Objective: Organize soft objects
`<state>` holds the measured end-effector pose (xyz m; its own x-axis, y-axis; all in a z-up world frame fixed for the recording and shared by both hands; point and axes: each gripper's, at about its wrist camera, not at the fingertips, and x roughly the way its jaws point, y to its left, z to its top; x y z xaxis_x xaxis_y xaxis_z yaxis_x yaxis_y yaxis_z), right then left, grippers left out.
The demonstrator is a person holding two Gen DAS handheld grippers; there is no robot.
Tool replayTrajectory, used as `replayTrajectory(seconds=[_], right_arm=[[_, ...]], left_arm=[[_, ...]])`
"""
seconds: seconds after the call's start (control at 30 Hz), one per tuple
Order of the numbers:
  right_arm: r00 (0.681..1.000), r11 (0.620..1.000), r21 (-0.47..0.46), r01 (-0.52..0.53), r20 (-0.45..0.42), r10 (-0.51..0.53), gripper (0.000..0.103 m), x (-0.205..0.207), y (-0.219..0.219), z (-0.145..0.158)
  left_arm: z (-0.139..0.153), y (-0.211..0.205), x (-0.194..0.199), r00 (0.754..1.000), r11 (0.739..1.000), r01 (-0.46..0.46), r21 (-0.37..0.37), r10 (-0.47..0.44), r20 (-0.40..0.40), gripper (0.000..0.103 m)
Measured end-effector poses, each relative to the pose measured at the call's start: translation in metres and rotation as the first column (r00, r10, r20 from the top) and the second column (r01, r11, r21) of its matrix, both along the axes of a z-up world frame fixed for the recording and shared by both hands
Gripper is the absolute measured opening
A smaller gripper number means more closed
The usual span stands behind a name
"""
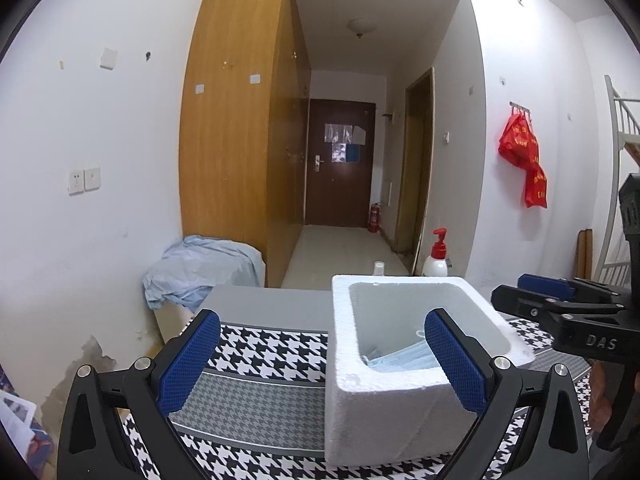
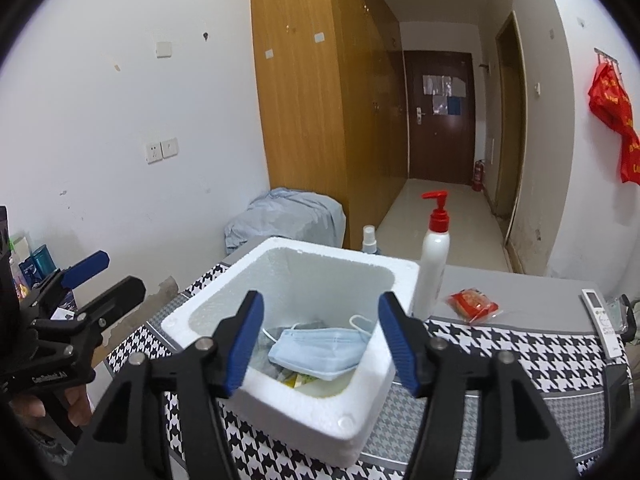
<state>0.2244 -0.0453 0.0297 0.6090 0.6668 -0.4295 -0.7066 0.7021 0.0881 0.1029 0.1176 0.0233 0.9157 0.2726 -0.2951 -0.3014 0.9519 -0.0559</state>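
A white foam box (image 1: 400, 392) (image 2: 320, 412) stands on a houndstooth cloth. A light blue face mask (image 2: 320, 350) lies inside it on other items; its edge shows in the left wrist view (image 1: 400, 360). My left gripper (image 1: 324, 364) is open and empty, left of and in front of the box. My right gripper (image 2: 320, 340) is open and empty, above the box's near rim. A small red packet (image 2: 474, 304) lies on the grey table to the right of the box.
A white pump bottle with a red top (image 2: 434, 260) (image 1: 438, 256) and a small spray bottle (image 2: 369, 240) stand behind the box. A white remote (image 2: 602, 320) lies at the table's right edge. A blue cloth covers a box (image 1: 200, 268) on the floor by the wardrobe.
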Motion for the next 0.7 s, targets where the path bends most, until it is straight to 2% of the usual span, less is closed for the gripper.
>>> replayTrajectory(seconds=[0.2, 0.3, 0.5, 0.7], right_arm=[[1.0, 0.999, 0.049, 0.006, 0.022, -0.007, 0.075, -0.011, -0.022, 0.005], [1.0, 0.997, 0.08, 0.008, 0.024, -0.01, 0.084, -0.015, -0.033, 0.006], [0.998, 0.992, 0.124, 0.022, 0.054, -0.029, 0.103, -0.028, -0.056, 0.01], [0.996, 0.99, 0.13, 0.044, 0.077, -0.054, 0.103, -0.047, -0.073, 0.01]], left_arm=[[0.0, -0.016, -0.006, 1.0, 1.0, 0.01, 0.006, -0.01, -0.01, 0.102], [0.0, -0.024, -0.012, 1.0, 1.0, 0.018, -0.018, -0.018, -0.002, 0.102], [0.003, -0.04, -0.022, 0.999, 0.999, 0.029, -0.013, -0.029, 0.016, 0.102], [0.009, -0.058, -0.035, 0.997, 0.998, 0.064, 0.0, -0.064, 0.041, 0.102]])
